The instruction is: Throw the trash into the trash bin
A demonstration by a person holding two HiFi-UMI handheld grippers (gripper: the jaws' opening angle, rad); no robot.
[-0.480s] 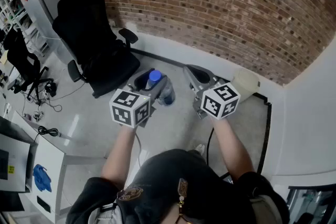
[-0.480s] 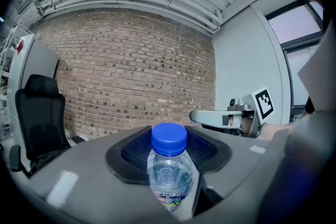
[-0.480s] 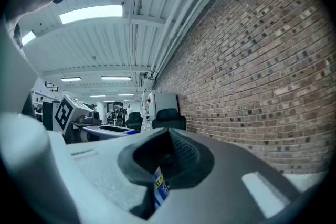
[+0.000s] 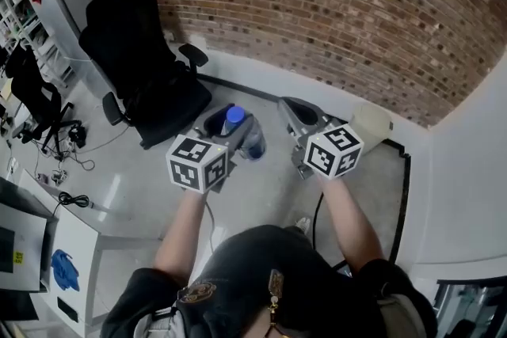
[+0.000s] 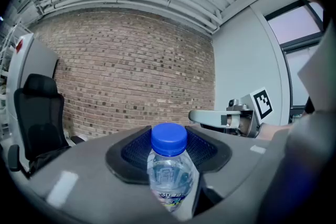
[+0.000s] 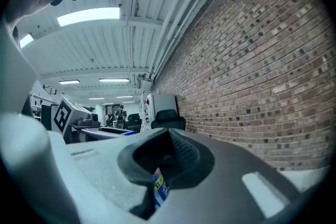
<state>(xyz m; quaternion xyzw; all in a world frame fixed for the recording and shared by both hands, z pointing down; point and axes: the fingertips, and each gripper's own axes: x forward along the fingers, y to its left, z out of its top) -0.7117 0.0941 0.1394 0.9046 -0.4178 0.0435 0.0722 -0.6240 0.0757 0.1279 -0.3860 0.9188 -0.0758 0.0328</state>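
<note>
The brick wall (image 4: 317,4) is running along the back, and a black office chair (image 4: 142,67) is sitting off to the left. A pale trash bin (image 4: 371,125) is standing by the wall in the corner, near the right gripper (image 4: 299,116). That gripper's jaws are pinching almost together on a small yellow-and-blue printed scrap (image 6: 160,189). The left gripper (image 4: 228,123) is holding a clear water bottle (image 5: 169,173) wide between its jaws. The bottle, with its blue cap (image 5: 169,139), is up in the air and apart from the bin.
</note>
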